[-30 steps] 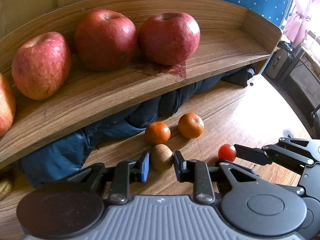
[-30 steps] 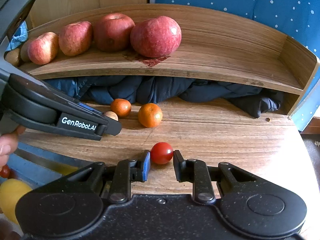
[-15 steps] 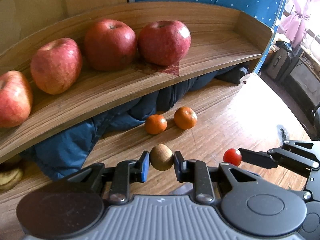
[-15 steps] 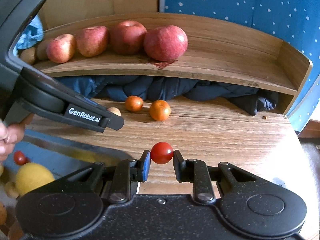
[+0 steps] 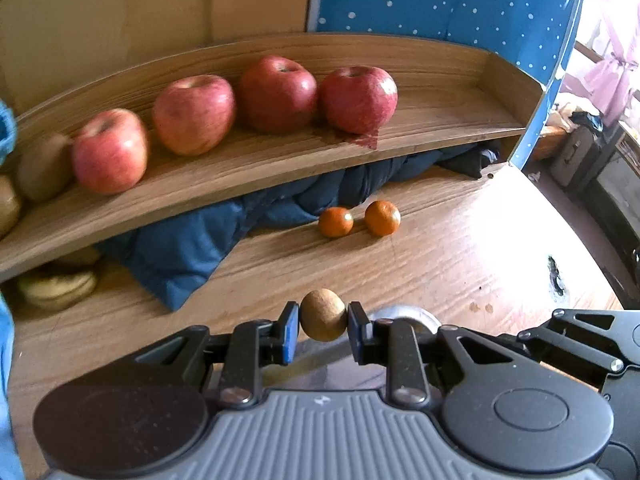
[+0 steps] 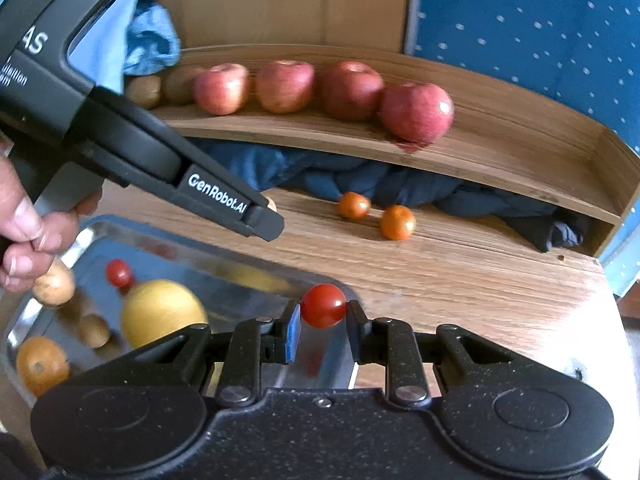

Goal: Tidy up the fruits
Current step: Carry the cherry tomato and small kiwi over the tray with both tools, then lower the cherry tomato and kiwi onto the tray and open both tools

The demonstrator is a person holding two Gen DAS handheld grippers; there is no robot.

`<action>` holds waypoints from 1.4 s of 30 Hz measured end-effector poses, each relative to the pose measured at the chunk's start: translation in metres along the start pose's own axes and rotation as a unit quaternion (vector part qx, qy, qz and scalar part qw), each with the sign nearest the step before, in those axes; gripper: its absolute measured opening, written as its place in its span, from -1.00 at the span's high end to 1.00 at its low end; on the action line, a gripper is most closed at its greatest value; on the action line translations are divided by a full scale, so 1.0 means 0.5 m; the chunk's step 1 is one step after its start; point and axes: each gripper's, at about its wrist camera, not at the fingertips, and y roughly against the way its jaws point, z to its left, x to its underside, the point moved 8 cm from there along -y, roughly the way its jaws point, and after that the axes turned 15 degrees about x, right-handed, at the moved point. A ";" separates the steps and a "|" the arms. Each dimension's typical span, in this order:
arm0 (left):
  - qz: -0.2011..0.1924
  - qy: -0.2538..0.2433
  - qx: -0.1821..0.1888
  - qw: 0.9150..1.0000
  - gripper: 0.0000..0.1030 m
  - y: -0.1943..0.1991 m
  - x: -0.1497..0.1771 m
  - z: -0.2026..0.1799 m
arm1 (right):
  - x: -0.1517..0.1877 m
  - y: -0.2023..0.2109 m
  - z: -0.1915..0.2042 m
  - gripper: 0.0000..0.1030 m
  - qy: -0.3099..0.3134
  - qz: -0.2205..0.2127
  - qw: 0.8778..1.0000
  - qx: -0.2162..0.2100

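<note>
My left gripper (image 5: 323,316) is shut on a small brown round fruit (image 5: 323,314), lifted above the wooden table. My right gripper (image 6: 323,311) is shut on a cherry tomato (image 6: 323,305), held over the far right corner of a metal tray (image 6: 224,280). The tray holds a yellow fruit (image 6: 162,311), another cherry tomato (image 6: 119,273), an orange (image 6: 40,364) and small brown fruits (image 6: 94,330). Two mandarins (image 5: 336,222) (image 5: 382,218) lie on the table before the shelf. In the right wrist view the left gripper's body (image 6: 160,168) crosses the upper left, held by a hand (image 6: 24,236).
A curved wooden shelf (image 5: 280,160) carries several red apples (image 5: 358,98) and kiwis (image 5: 44,166) at its left end. Dark blue cloth (image 5: 192,240) is bundled under the shelf. Bananas (image 5: 60,284) lie under its left end. The table edge (image 5: 580,240) drops off at right.
Both grippers have lifted their fruits off the table and pulled back toward me and left; the tray now shows under the right gripper. The shelf looks farther away.
</note>
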 end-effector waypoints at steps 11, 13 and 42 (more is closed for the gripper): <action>-0.012 0.032 -0.024 0.999 0.45 0.077 0.070 0.008 | 0.030 0.043 0.046 0.50 0.028 -0.004 0.999 -0.039; -0.011 0.038 -0.028 0.999 0.45 0.087 0.084 0.010 | 0.036 0.047 0.054 0.50 0.031 -0.003 0.999 -0.043; 0.022 0.090 -0.043 0.995 0.45 0.135 0.227 0.034 | 0.111 0.056 0.103 0.49 0.053 0.046 0.997 -0.040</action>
